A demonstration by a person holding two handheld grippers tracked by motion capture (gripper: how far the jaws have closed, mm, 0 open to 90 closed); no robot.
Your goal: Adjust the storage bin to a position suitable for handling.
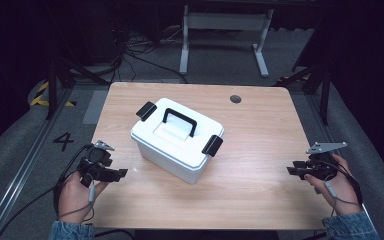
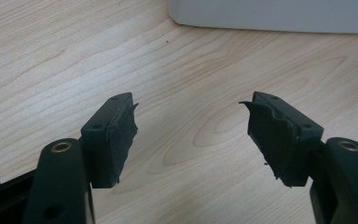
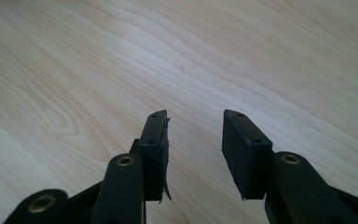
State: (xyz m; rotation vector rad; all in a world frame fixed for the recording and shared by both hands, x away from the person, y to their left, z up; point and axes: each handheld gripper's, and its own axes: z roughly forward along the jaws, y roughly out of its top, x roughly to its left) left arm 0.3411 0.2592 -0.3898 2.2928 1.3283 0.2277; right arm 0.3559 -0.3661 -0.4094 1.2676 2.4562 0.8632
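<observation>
My left gripper [image 1: 115, 173] at 8 o'clock and right gripper [image 1: 294, 170] at 4 o'clock hover with jaws apart, empty. The white box [image 1: 177, 140] sits mid-bench [image 1: 260, 130], its 2 black latches [image 1: 212, 145] down; I should approach each latch squarely.

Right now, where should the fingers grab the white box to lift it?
Judging by its pose, the black handle on the lid of the white box: it arches up off the lid, leaving a gap beneath. Come from above, fingers straddling the bar across its length. Both side latches look shut.
</observation>
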